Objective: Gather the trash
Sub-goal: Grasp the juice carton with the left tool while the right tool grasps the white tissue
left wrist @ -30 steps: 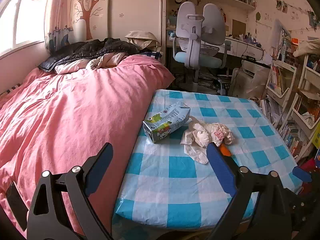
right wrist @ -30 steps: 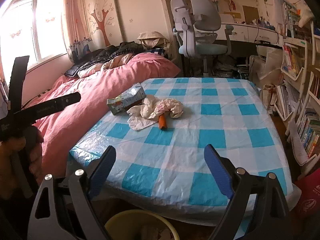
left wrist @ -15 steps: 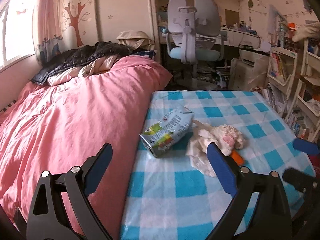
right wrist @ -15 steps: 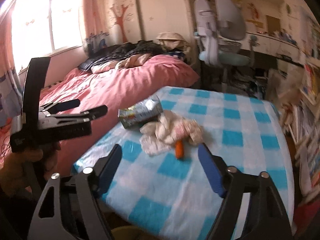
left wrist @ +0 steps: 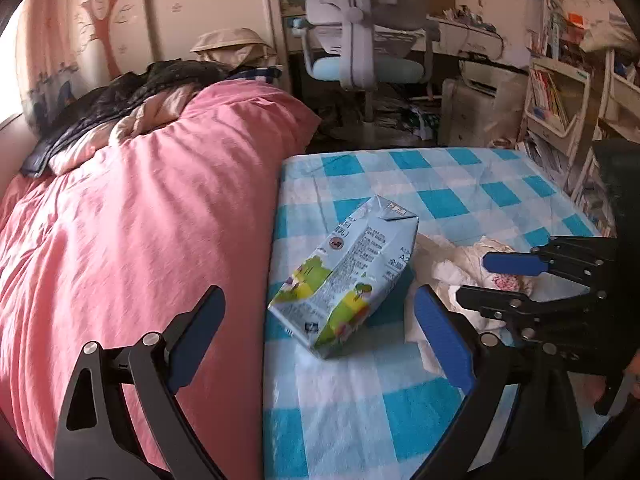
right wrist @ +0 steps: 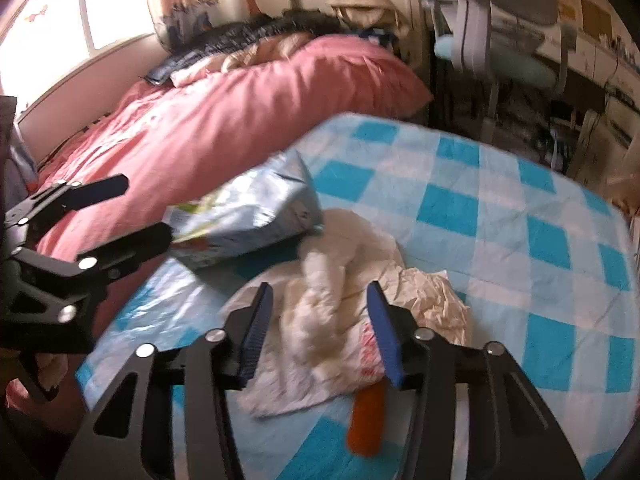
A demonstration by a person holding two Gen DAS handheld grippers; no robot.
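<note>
While the right gripper (right wrist: 320, 332), fingers just closing to half-wide, straddles the crumpled white tissue wad (right wrist: 340, 312) untouched, soft and light, bunch its middle; farther left, the wide-open left gripper (left wrist: 320, 340) faces the dented, crushable blue-green carton (left wrist: 348, 280) on the checked tabletop (left wrist: 440, 192).

The right wrist view is smeared by motion: the print on the carton (right wrist: 244, 216) cannot be read. Beside the carton, the tissue heap (right wrist: 344, 312) hides the orange stick's (right wrist: 366, 420) upper end. Beyond the carton, the worktop's (left wrist: 400, 400) near edge runs out of frame.
</note>
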